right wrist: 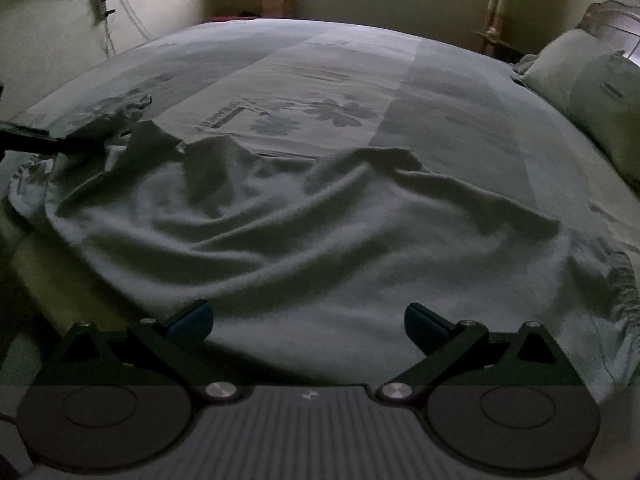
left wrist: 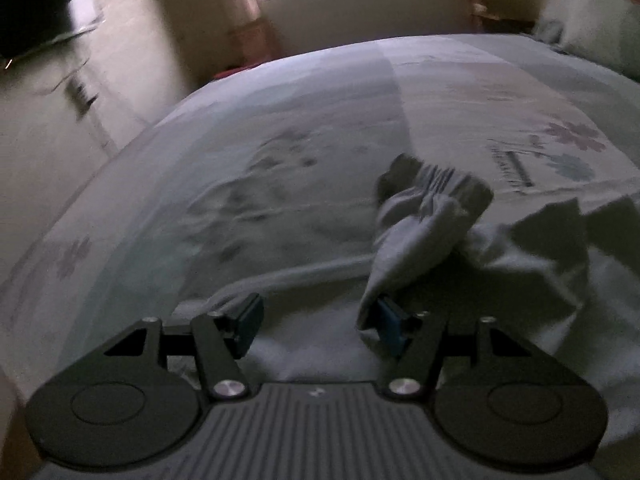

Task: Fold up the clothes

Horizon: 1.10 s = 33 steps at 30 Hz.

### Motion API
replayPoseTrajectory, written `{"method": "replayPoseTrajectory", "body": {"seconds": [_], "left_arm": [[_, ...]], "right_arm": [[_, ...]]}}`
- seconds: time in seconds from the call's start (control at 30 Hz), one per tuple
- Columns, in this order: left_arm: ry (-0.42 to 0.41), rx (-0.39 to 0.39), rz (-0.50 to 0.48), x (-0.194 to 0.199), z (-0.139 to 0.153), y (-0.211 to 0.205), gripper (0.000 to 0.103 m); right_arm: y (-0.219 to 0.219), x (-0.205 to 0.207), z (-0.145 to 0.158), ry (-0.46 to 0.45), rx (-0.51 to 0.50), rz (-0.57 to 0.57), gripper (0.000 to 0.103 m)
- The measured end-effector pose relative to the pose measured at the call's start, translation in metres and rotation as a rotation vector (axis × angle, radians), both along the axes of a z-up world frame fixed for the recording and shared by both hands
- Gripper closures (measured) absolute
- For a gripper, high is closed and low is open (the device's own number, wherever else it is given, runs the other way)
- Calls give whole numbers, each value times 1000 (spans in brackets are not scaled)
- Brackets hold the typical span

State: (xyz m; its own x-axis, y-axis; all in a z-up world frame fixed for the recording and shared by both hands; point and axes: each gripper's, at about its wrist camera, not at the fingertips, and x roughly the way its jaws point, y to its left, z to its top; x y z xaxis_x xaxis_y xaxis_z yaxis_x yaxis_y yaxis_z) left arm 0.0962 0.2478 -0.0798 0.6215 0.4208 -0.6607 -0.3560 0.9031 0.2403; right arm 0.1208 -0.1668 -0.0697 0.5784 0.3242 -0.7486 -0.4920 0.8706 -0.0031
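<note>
- The left gripper [left wrist: 318, 330], at the bottom centre of its view, has its jaws parted about halfway. Nothing is pinched between the pads, though a hanging fold of cloth brushes the outer side of the right-hand pad.
- That fold belongs to a grey sleeve [left wrist: 416, 232] with a gathered cuff, which rises in a bunched hump from lower centre towards the middle right of the frame.
- The right gripper [right wrist: 308, 322], low in its own view, stands wide open and holds nothing; its tips hover just above the near hem.
- The grey garment [right wrist: 280, 232] sprawls across the middle of the right wrist view, rumpled, with deep creases running from upper left to lower right.
- It lies on the near part of a floral bedspread [right wrist: 360, 64]; a pillow [right wrist: 580, 92] sits at the right edge.
- Judging by this, the step in hand is laying the sleeve inward over the body.
- To do it well, I would take the sleeve close to the cuff, with the pads squarely on both layers rather than on a loose edge.
- I would carry it low and lay it flat, so the hump does not get trapped under the fold.
- The right gripper could pin or smooth the body first, since those creases would otherwise be folded in.
</note>
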Motion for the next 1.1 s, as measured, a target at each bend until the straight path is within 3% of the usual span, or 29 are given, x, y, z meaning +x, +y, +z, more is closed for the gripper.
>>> {"method": "replayPoseTrajectory", "body": {"seconds": [0.13,0.27,0.33,0.4,0.47,0.6,0.77,0.83,0.87,0.9,1.03,1.1], "left_arm": [[9,-49,78,-28,-8,24,40],[-22,-125,88,-47,-7,37,40],[-69,-146,45,-47,4,32,39],[-110,-164,-2,-45,15,26,29],[-103,-157,-73,-30,19,13,28],[-32,-76,-179,11,10,-19,28],[78,93,-188,66,-21,-41,29],[86,123,-164,76,-27,-39,40],[79,111,-151,76,-26,-36,53],[65,100,-137,73,-24,-33,60],[3,82,-112,41,-17,-21,76],[-28,65,-110,21,-13,-14,92]], "right_arm": [[9,-2,1,1,-9,18,0],[17,-6,2,-2,-12,36,0],[20,-8,2,-5,-15,42,0],[23,-9,2,-2,-19,46,0],[25,-10,1,-2,-23,48,0],[26,-10,-1,4,-30,46,0],[25,-10,-1,4,-30,32,0],[25,-10,0,2,-28,33,0],[25,-10,0,-1,-29,33,0],[25,-10,0,-3,-31,33,0],[27,-7,-6,11,-36,38,0],[30,-6,-9,22,-34,42,0]]}}
